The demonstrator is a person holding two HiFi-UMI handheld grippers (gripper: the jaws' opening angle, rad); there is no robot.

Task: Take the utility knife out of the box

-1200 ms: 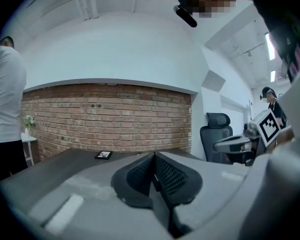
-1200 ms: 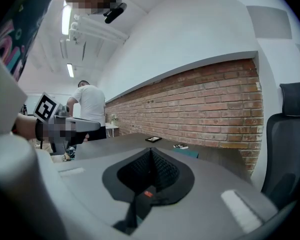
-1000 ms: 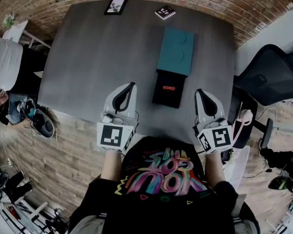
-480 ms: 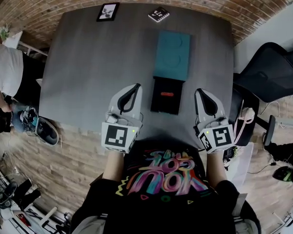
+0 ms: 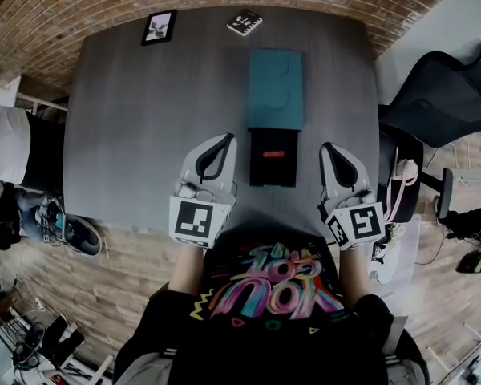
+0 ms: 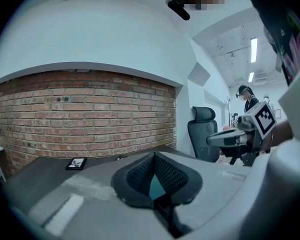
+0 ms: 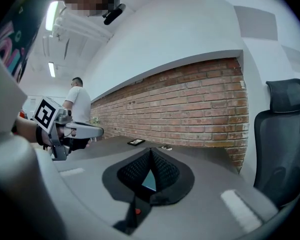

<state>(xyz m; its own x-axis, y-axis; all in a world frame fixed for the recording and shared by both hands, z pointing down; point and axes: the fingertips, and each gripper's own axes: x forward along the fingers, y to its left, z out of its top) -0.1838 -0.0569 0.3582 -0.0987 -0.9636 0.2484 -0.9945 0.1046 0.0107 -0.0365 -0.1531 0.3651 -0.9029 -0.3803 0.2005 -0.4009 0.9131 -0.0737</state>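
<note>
Left gripper [image 5: 223,141] and right gripper [image 5: 330,151] are hovering either side of the box [image 5: 272,176], jaws pressed together and holding nothing. The utility knife [image 5: 274,155] is lying inside the box. It's probably light, rigid and slick, so I'm favouring a mid-body pinch.

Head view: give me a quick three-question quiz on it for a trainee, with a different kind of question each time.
1. True or false: the knife lies in the box.
2. Pick one: the lid lies A) beyond the box, B) left of the box, C) inside the box.
3. Fill in: the left gripper and the right gripper are both empty, with their jaws ____.

Key: 1 true; 2 A; 3 shut.
</note>
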